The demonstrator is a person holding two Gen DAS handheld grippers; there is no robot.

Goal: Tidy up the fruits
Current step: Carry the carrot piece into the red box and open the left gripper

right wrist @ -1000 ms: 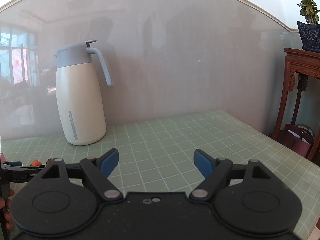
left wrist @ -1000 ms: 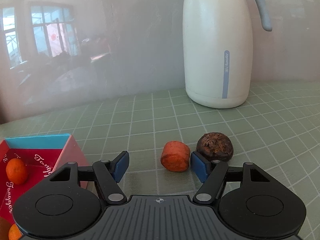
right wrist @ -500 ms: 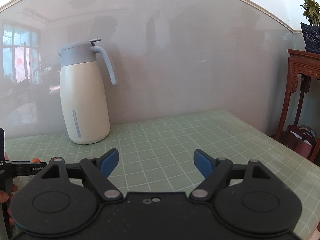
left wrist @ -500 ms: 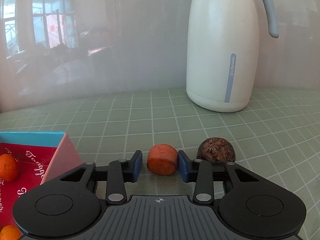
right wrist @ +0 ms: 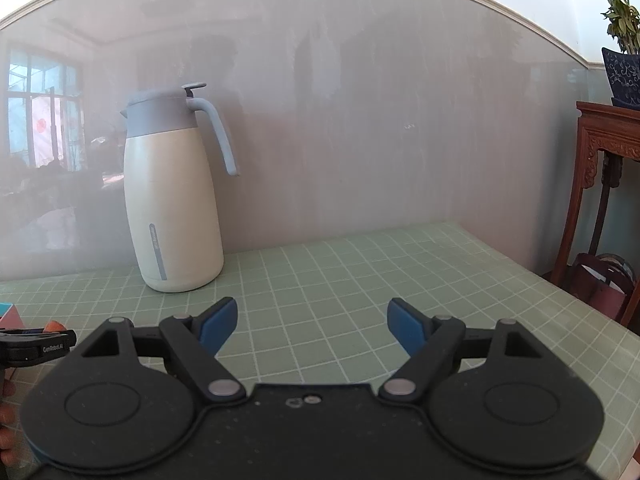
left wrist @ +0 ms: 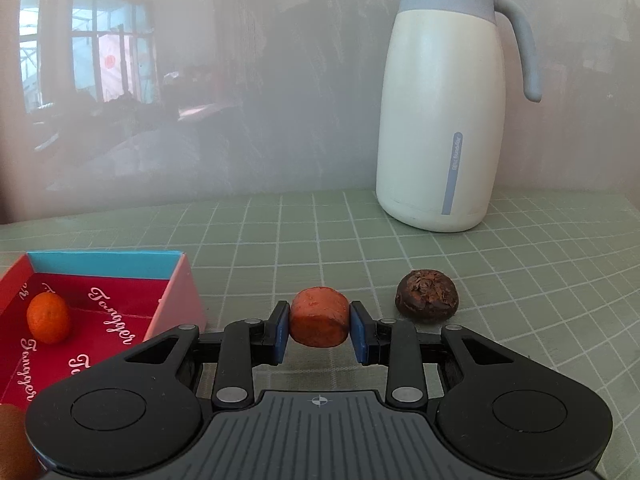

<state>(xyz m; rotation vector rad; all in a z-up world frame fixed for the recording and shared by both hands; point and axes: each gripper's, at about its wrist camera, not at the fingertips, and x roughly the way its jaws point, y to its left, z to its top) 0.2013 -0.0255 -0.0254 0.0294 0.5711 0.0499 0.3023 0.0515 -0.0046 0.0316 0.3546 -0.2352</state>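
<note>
Left wrist view: the left gripper (left wrist: 319, 330) pinches an orange carrot chunk (left wrist: 319, 322), a short, blunt cylinder with a matte, slightly rough skin; both blue pads (left wrist: 281, 332) press flat against its sides. Just right of it, apart from the gripper, a dark brown round fruit (left wrist: 427, 297) with a flaky, cracked crown rests on the table (left wrist: 520, 280), whose pale green cover carries a white grid. At left stands an open cardboard box (left wrist: 176, 280) with a glossy red printed floor, a blue inner wall and a pink outer wall; a small, dimpled tangerine (left wrist: 49, 318) lies inside. A cream, smooth-bodied thermal jug (left wrist: 440, 120) with a grey lid and curved handle stands upright against the hazy, reflective wall panel (left wrist: 280, 80).

Right wrist view: the right gripper (right wrist: 311, 326) has its jaws spread wide, with nothing between them, over bare gridded surface. A carved wooden stand (right wrist: 608, 152) bears a potted plant (right wrist: 624, 56).
</note>
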